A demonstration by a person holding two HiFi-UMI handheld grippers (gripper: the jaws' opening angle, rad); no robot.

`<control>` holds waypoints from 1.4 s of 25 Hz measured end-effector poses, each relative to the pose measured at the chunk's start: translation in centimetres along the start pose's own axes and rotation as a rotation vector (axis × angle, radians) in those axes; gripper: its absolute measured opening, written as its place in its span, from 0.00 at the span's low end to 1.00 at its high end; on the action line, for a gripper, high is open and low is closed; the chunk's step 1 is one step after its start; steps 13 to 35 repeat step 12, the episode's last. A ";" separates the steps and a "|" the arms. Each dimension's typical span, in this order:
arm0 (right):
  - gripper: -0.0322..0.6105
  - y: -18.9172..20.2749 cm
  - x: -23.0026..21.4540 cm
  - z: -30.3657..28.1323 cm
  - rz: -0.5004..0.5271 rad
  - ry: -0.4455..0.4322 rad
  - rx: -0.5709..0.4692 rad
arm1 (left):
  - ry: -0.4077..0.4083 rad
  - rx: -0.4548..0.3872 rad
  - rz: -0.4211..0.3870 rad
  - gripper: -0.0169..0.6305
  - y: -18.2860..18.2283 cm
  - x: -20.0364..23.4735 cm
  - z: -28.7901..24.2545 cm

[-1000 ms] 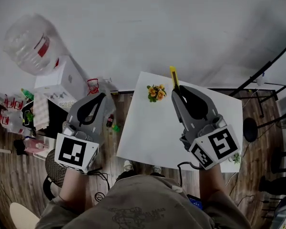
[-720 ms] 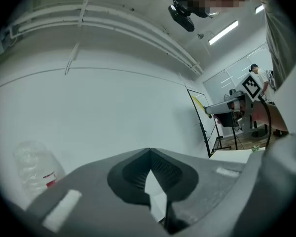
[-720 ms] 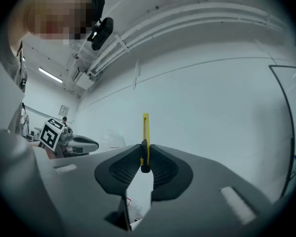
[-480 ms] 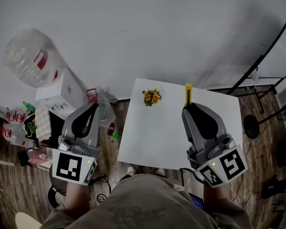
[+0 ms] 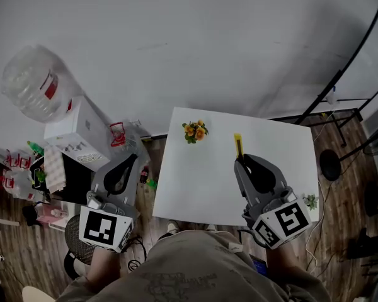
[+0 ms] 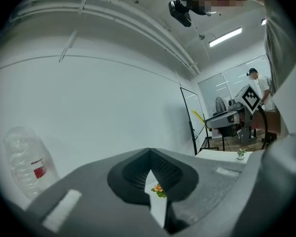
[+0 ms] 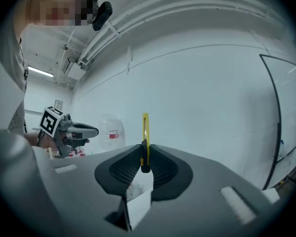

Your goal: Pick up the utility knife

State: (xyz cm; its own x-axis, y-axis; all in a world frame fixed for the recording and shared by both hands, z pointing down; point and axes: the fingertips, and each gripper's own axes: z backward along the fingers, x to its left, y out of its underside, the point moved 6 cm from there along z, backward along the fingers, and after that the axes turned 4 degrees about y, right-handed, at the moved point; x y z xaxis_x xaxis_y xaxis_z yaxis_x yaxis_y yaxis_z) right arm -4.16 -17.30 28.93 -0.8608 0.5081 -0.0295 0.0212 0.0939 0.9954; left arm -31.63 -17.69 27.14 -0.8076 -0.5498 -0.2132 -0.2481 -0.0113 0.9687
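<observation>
Utility knife [image 5: 237,145] held by the right gripper [image 5: 240,160] over the white table [image 5: 195,187].
Left of the table, beyond its left edge, the left gripper [image 5: 131,158] has its jaws pressed together with nothing between them. On the table, near its far left corner, stands a small bunch of orange flowers [image 5: 193,131]. To the right of the flowers, over the table, the right gripper's jaws are clamped on the yellow knife, whose end sticks out past their tips.

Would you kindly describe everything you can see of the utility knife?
The utility knife is slim, yellow with a dark lower end, plastic by its look. The right tool is shut on its lower part; the yellow length juts beyond the jaws, above the white table. Nothing else touches it.
</observation>
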 end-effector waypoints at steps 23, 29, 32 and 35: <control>0.17 0.4 0.0 -0.9 0.010 -0.028 0.010 | 0.006 0.022 0.000 0.03 0.3 -0.7 -1.0; 0.17 0.4 0.0 -0.9 0.010 -0.028 0.010 | 0.006 0.022 0.000 0.03 0.3 -0.7 -1.0; 0.17 0.4 0.0 -0.9 0.010 -0.028 0.010 | 0.006 0.022 0.000 0.03 0.3 -0.7 -1.0; 0.17 0.4 0.0 -0.9 0.010 -0.028 0.010 | 0.006 0.022 0.000 0.03 0.3 -0.7 -1.0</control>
